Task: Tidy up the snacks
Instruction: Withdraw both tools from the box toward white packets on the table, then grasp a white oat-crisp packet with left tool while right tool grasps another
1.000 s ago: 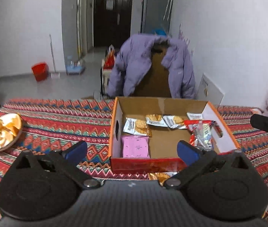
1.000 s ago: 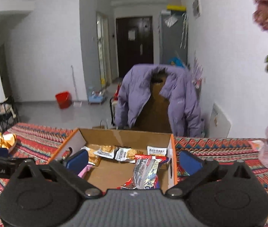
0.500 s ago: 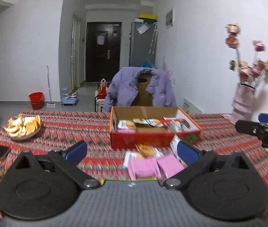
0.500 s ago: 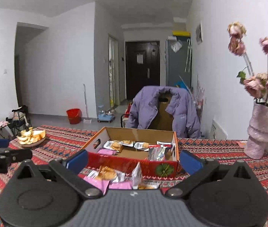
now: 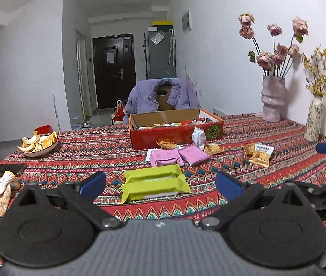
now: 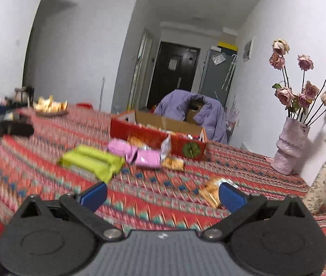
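Both the left gripper [image 5: 160, 184] and right gripper [image 6: 161, 194] are hanging spread and empty. The lime-green packets [image 5: 155, 185] are lying near the table's near edge, short of the red cardboard box [image 5: 174, 134]. The right view is blurring, so a hurried reach is probably risking a missed pinch, shoving packets off.

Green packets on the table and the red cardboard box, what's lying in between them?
Two pink snack packets lie between the two green wrapped packets and the red cardboard box, with small golden cracker packets nearby. The left wrist view shows it clearly.
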The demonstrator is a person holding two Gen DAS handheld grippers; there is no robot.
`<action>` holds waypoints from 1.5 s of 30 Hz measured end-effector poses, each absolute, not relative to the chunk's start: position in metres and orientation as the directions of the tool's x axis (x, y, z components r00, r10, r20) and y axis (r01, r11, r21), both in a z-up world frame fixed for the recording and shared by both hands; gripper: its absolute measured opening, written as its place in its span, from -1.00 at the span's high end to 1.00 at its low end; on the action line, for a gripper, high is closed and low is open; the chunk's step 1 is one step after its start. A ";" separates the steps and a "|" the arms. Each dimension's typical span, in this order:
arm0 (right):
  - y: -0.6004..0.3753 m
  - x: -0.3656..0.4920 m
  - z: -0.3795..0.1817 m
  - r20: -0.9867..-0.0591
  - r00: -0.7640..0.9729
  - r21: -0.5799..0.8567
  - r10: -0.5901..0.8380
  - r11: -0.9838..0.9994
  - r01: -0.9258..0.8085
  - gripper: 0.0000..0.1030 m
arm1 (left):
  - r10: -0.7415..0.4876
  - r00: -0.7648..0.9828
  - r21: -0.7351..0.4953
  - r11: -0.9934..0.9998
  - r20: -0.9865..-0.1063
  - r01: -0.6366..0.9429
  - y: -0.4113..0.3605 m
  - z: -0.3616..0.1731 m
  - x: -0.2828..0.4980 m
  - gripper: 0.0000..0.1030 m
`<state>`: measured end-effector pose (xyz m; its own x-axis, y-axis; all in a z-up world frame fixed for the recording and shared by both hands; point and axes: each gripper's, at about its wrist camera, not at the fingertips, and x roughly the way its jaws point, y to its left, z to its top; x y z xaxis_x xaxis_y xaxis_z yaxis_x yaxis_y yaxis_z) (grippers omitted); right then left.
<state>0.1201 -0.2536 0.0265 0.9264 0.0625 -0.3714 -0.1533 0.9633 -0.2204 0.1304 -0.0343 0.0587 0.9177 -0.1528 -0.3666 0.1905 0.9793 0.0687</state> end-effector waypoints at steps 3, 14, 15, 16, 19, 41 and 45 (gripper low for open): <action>-0.260 0.116 0.024 -0.371 0.928 -0.205 0.039 0.971 -0.123 -1.00 | -0.154 0.908 0.057 0.980 -0.389 0.191 -0.039 0.052 0.133 -1.00; -0.312 0.131 0.024 -0.384 0.923 -0.104 0.000 0.994 -0.043 -1.00 | -0.260 0.874 0.061 0.948 -0.410 0.311 -0.096 0.041 0.172 -1.00; -0.322 0.135 0.025 -0.388 0.922 -0.090 -0.006 0.995 -0.031 -1.00 | -0.277 0.871 0.066 0.941 -0.406 0.331 -0.108 0.039 0.180 -1.00; -0.330 0.138 0.025 -0.390 0.921 -0.081 -0.010 0.996 -0.024 -1.00 | -0.294 0.866 0.072 0.934 -0.404 0.351 -0.121 0.036 0.189 -1.00; -0.366 0.158 0.024 -0.402 0.916 -0.026 -0.007 1.000 -0.004 -1.00 | -0.335 0.831 0.066 0.913 -0.444 0.402 -0.159 0.025 0.218 -1.00; -0.504 0.307 -0.003 -0.521 0.851 0.184 0.065 0.982 0.038 -1.00 | -0.475 0.622 -0.021 0.805 -0.622 0.593 -0.319 -0.064 0.402 0.14; -0.491 0.337 -0.013 -0.530 0.842 0.158 0.099 0.987 -0.016 -1.00 | -0.466 0.625 -0.023 0.812 -0.627 0.583 -0.300 -0.051 0.396 0.16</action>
